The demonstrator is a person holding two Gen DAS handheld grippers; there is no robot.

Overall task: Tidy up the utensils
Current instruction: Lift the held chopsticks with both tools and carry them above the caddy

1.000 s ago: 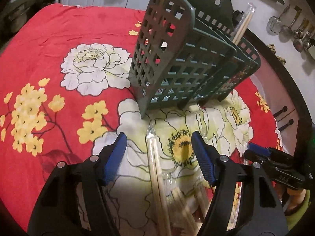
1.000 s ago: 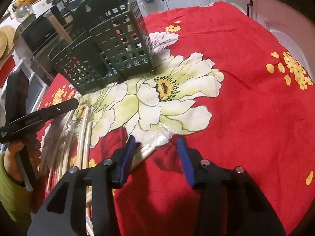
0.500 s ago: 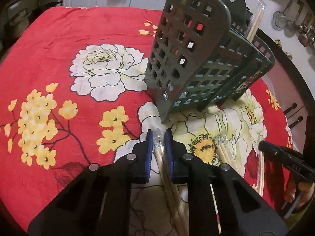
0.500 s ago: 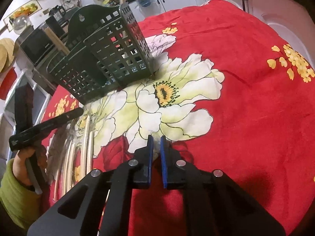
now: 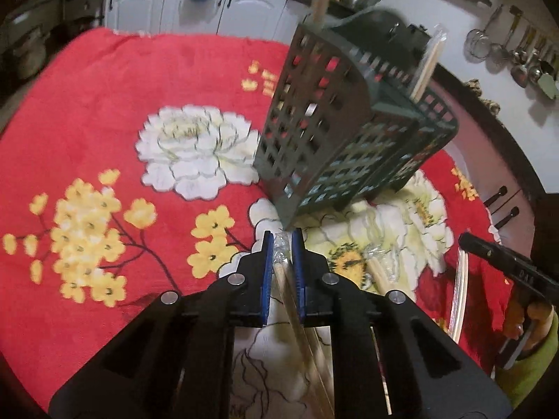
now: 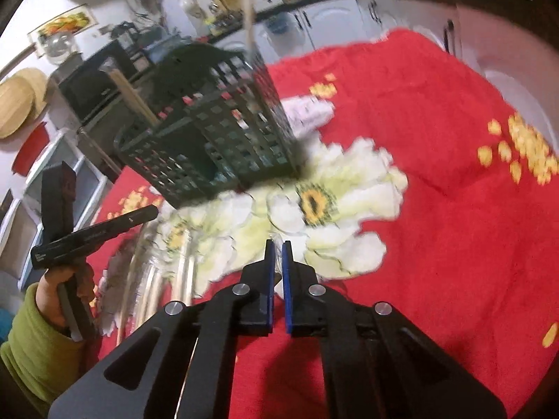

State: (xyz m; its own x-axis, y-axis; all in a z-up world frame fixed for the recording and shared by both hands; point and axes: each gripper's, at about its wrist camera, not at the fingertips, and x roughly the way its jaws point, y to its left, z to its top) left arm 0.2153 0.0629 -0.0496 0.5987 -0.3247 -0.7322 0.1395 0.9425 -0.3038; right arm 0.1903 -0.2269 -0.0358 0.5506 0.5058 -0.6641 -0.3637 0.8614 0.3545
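Red floral cloth [image 5: 87, 104] covers the table, with kitchen cabinets behind. From the left wrist camera, the left gripper [image 5: 283, 244] is clamped on a wrapped pair of chopsticks [image 5: 281, 262], whose long axis runs back between the fingers toward the camera, wrapper tip forward. The green utensil basket [image 5: 342, 132] stands just ahead and slightly right of that tip, close to touching at its near corner; more chopsticks already lean out of its top. Loose wrapped chopsticks [image 5: 379, 272] lie on the cloth to the right. From the right wrist camera, the right gripper [image 6: 276, 248] has its fingers drawn nearly together on a wrapped packet [image 6: 278, 284], barely visible below them, with the basket [image 6: 209, 139] ahead and to the left, farther off. By my judgement the left gripper is nearer and must lift and stand its pair upright to drop it in.
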